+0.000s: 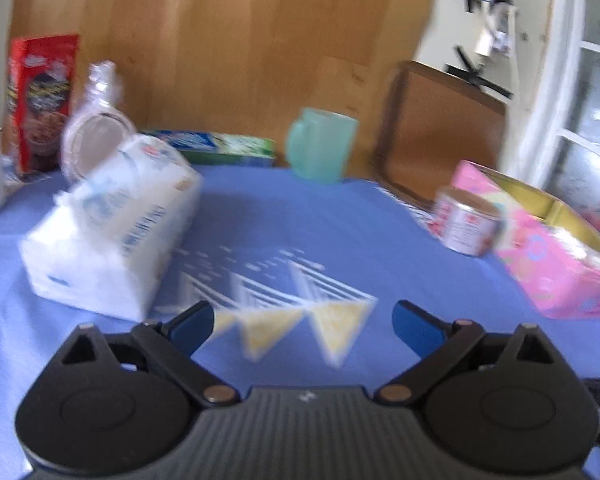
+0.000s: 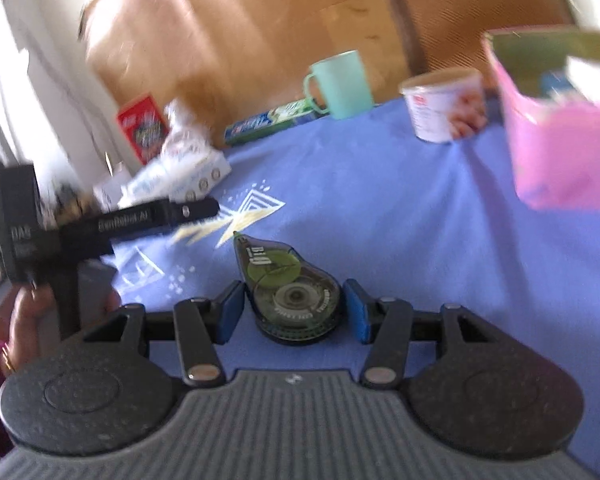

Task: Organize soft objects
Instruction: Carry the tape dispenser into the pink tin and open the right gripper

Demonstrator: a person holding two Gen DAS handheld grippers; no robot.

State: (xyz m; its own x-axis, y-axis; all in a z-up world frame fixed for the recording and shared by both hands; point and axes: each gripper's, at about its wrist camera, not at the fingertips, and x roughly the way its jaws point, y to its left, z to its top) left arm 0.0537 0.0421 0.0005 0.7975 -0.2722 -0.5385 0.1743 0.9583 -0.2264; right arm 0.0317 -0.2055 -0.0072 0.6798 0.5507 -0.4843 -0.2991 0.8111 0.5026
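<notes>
One correction tape dispenser [image 2: 290, 286] is sitting clamped between the pads of the right gripper [image 2: 294, 312], above the blue-clothed bench [image 2: 400, 220]. The left gripper [image 1: 303, 322] is hanging open and empty, a white tissue pack [image 1: 112, 220] lying at far left.

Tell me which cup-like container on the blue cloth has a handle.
The mint-green plastic mug, standing upright at the cloth's far edge: a loop handle sticks out of its side. The white printed tub beside the pink box has none.
</notes>
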